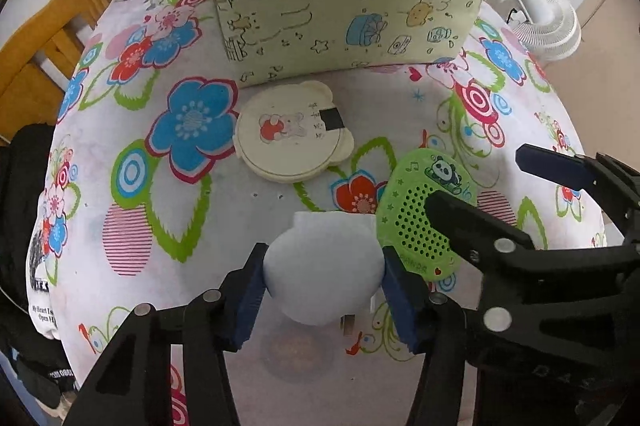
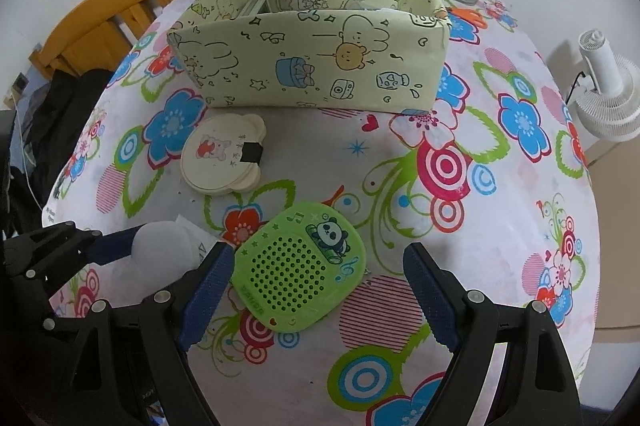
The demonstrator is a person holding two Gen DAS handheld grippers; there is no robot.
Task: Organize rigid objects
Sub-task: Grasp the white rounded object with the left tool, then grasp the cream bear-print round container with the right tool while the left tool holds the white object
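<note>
**A:** Where are your tools relative to the parts?

**B:** Both point steeply down at the worktop [image 2: 500, 154], side by side. My left tool [image 1: 322, 300] straddles the white plug-in light [image 1: 320, 266]. Its blue pads [image 1: 400, 302] sit right at the light's two flanks. Contact looks made on both sides, so I call it clamped, though I judge the grip only just taken.

**A:** And the right?

**B:** My right tool [image 2: 320, 296] stands apart, holding nothing. The green panda speaker [image 2: 302, 268] lies flat between its pads. The left pad is just beside the speaker's edge; the right pad is clear of it, with cloth showing in the gap.

**A:** Speaker's orientation?

**B:** Long axis runs diagonally, panda end up and away, label end toward me. The pads would close roughly across the shorter width. Good enough, I think.

**A:** Target?

**B:** The cartoon-print box [image 2: 304, 66] sits straight ahead of both tools, past the round cream bear case [image 2: 224, 158]. The case lies between the left tool and the box's near wall, closer to the left hand.

**A:** Risk?

**B:** The light and speaker nearly touch, and the two tools crowd each other there. I'd lift the light straight up before moving forward.
</note>
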